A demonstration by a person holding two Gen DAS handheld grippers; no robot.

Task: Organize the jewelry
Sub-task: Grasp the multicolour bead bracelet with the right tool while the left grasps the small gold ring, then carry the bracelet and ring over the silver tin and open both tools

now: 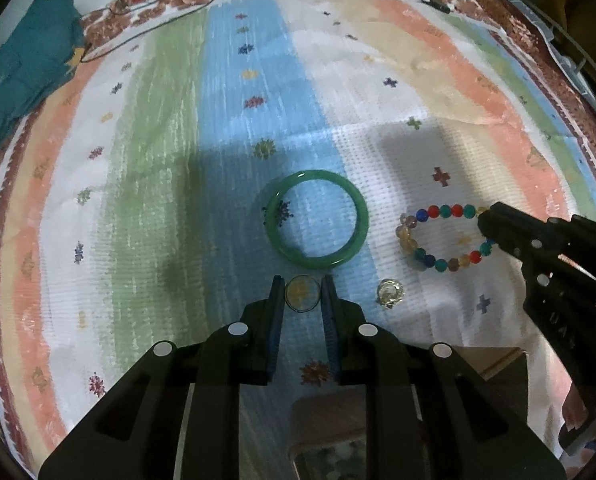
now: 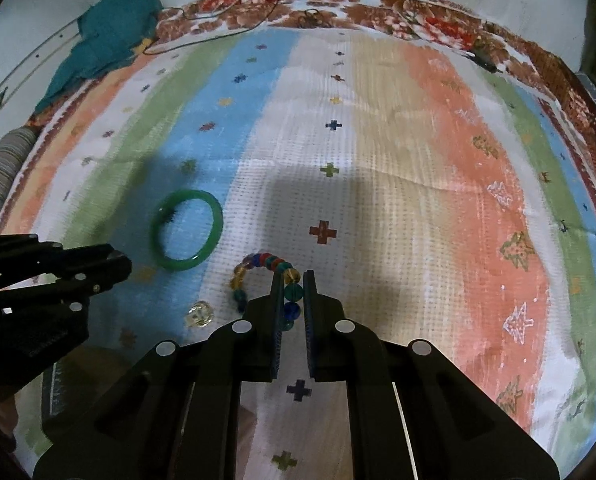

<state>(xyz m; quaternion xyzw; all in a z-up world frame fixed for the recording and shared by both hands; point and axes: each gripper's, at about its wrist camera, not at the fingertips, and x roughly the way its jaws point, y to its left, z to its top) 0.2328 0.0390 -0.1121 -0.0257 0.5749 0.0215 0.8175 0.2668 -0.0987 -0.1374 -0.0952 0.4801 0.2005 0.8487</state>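
Observation:
A green bangle (image 1: pixel 317 219) lies on the striped cloth (image 1: pixel 170 168); it also shows in the right wrist view (image 2: pixel 186 235). My left gripper (image 1: pixel 302 294) is shut on a thin clear ring (image 1: pixel 302 309) just in front of the bangle. A multicoloured bead bracelet (image 1: pixel 443 236) lies to the right of the bangle. My right gripper (image 2: pixel 294 294) is shut on the bead bracelet (image 2: pixel 258 266), with beads between its fingers. A small clear crystal piece (image 1: pixel 390 293) lies near the bracelet; it also shows in the right wrist view (image 2: pixel 200 316).
A teal cloth (image 1: pixel 26 80) lies at the far left edge. Thin dark cords (image 2: pixel 234 0) run across the flowered border at the back. A brown box (image 1: pixel 337 420) sits under my left gripper near the front edge.

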